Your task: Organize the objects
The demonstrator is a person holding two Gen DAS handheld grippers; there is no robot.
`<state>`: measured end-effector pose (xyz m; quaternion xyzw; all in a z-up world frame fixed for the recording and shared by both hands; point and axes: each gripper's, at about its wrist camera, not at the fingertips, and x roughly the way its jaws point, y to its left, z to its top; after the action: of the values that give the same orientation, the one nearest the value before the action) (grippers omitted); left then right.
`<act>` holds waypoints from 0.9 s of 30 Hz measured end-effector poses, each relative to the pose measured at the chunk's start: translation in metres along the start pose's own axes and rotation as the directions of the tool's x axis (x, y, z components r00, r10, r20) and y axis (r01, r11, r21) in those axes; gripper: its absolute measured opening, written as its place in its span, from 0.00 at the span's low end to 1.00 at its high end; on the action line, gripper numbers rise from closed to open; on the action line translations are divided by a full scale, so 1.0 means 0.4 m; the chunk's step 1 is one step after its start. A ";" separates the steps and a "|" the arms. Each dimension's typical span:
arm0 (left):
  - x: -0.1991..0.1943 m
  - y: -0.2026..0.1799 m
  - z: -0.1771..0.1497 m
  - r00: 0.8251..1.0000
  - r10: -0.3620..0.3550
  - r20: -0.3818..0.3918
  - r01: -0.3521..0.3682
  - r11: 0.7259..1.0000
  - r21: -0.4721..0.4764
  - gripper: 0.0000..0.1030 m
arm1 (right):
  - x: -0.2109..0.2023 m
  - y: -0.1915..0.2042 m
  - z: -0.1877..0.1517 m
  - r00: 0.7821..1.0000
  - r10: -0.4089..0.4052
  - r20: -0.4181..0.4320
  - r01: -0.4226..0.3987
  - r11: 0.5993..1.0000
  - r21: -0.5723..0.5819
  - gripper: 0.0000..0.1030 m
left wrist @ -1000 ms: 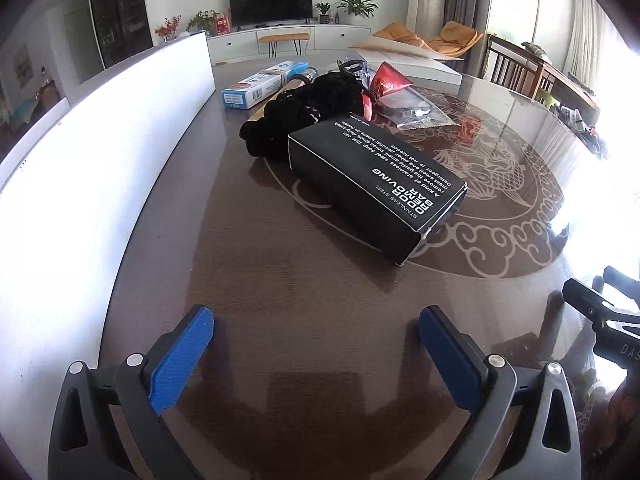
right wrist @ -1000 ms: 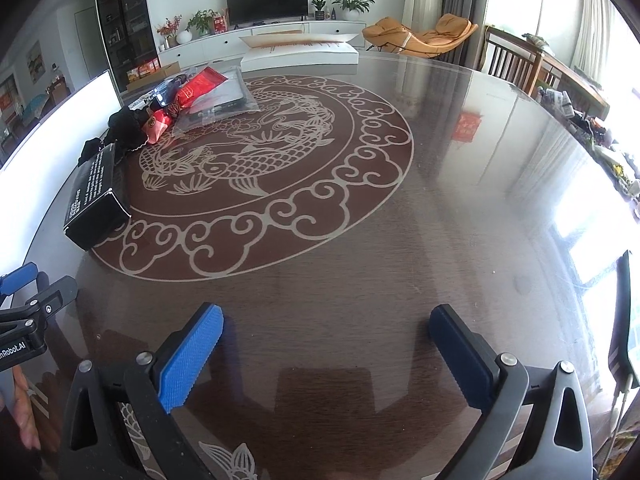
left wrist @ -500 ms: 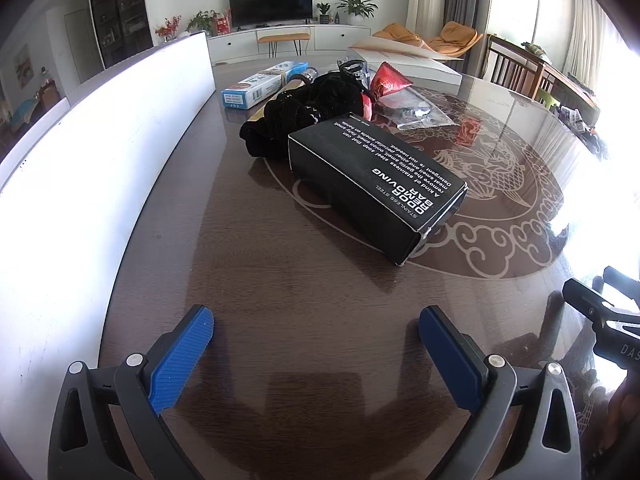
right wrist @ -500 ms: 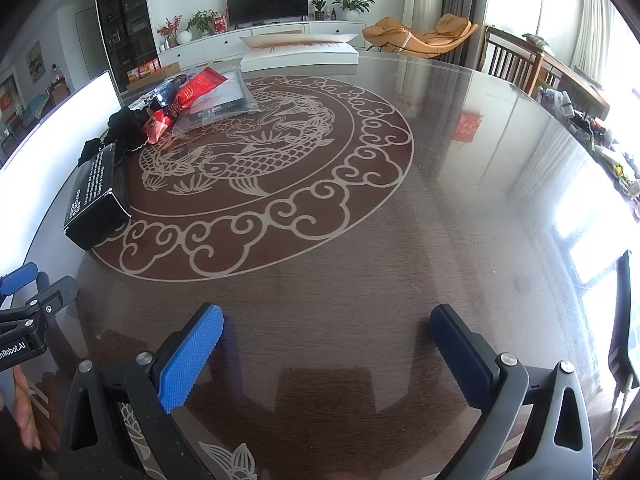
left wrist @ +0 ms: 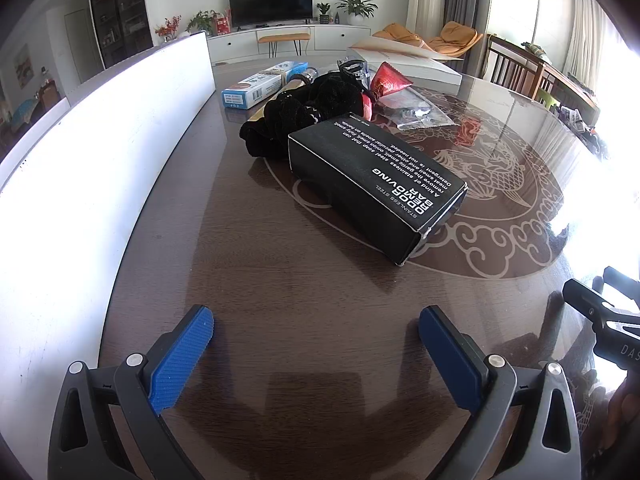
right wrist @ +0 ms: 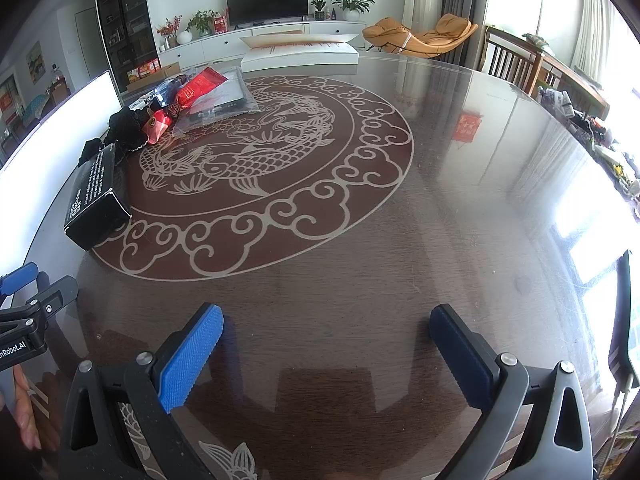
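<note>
Left wrist view: black box (left wrist: 376,184) printed with white lettering lies flat on the dark glossy table (left wrist: 280,280), straddling the edge of the pale fish-and-cloud inlay. Touching its far end is a black fabric bundle (left wrist: 304,108). Beyond the bundle, a blue-and-white carton (left wrist: 262,84) lies near the white panel (left wrist: 100,140) that runs along the table's left side. To the right of the bundle sit a red packet (left wrist: 386,82) and a clear plastic bag (left wrist: 420,114) holding dark contents; what those contents are cannot be determined. A large flat white box (left wrist: 412,66) rests at the far rim.

Left gripper (left wrist: 316,344): jaws spread wide, blue pads apart, nothing between them, positioned over bare table well short of the black box.

Right wrist view: right gripper (right wrist: 326,346) likewise spread wide and empty, over bare table near the front edge, well apart from the cluster. The black box (right wrist: 96,196) appears at far left, with the bundle, red packet (right wrist: 200,86) and plastic bag (right wrist: 218,102) grouped behind it. Part of the left gripper's body shows at the left margin, with fingers of a hand (right wrist: 24,412) below it.
</note>
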<state>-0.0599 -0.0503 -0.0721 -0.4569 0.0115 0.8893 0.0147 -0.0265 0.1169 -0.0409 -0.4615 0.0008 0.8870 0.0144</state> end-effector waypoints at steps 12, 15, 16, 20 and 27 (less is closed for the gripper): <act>0.000 0.000 0.000 1.000 0.000 0.000 0.000 1.000 0.000 1.00 | 0.002 -0.001 0.001 1.000 -0.001 0.000 0.001 1.000 0.000 1.00; -0.001 0.001 -0.001 1.000 -0.002 -0.001 0.002 1.000 0.004 1.00 | 0.002 -0.001 0.001 1.000 -0.001 0.000 0.001 1.000 0.000 1.00; 0.000 0.000 -0.001 1.000 0.000 -0.004 0.000 1.000 0.008 1.00 | 0.002 -0.001 0.001 1.000 -0.001 0.000 0.001 1.000 0.000 1.00; -0.011 0.011 -0.015 1.000 -0.018 -0.009 0.018 0.999 0.028 1.00 | 0.001 0.000 0.000 1.000 -0.001 0.000 0.001 1.000 0.000 1.00; -0.013 0.012 -0.018 1.000 -0.018 0.000 0.018 0.999 0.027 1.00 | 0.002 -0.001 0.001 1.000 -0.002 -0.001 0.002 1.000 0.001 1.00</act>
<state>-0.0511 -0.0553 -0.0721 -0.4567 0.0194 0.8889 0.0290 -0.0272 0.1173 -0.0412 -0.4617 0.0008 0.8869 0.0153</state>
